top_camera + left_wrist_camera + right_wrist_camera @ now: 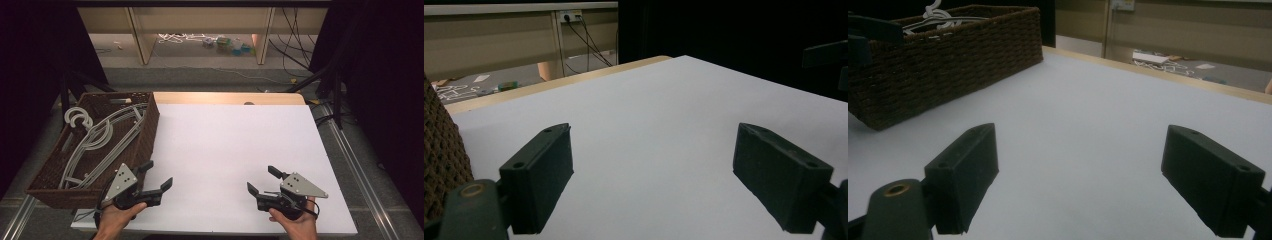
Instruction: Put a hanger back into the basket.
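While both jaws are spread empty, the wicker basket (145,131) of hangers (100,137) is seen just beside the left hand-held gripper (159,176), well apart from the right hand-held gripper (261,180).

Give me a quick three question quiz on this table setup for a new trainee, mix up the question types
1. True or false: the left gripper holds a hanger.
2. Where do the grey hangers lie? A) on the white table B) in the brown wicker basket C) on the floor
3. Fill in: the right gripper has its jaws ____.

Key: 1 false, both grippers are empty and open. 2 B. 3 open.
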Motion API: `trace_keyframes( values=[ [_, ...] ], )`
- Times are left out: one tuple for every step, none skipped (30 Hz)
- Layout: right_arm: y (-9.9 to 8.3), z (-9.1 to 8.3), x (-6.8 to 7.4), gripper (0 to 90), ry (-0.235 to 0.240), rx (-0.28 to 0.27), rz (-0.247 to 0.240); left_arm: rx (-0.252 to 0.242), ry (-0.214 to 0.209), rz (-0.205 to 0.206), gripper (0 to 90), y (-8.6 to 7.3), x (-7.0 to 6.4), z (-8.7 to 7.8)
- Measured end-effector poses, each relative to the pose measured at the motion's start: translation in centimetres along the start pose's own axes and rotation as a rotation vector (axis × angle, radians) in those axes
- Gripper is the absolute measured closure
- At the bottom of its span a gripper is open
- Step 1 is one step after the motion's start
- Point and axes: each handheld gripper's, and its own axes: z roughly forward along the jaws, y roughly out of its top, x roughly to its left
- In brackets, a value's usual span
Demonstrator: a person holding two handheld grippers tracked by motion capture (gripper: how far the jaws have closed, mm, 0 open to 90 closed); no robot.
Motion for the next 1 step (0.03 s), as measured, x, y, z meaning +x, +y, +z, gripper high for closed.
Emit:
trace_keyframes(
  values=[
    [-0.01, 0.02, -0.01, 16.0, -0.001, -0.004, 0.000, -0.009, -0.009, 0.000, 16.1, -0.05, 0.00, 0.14]
  ],
)
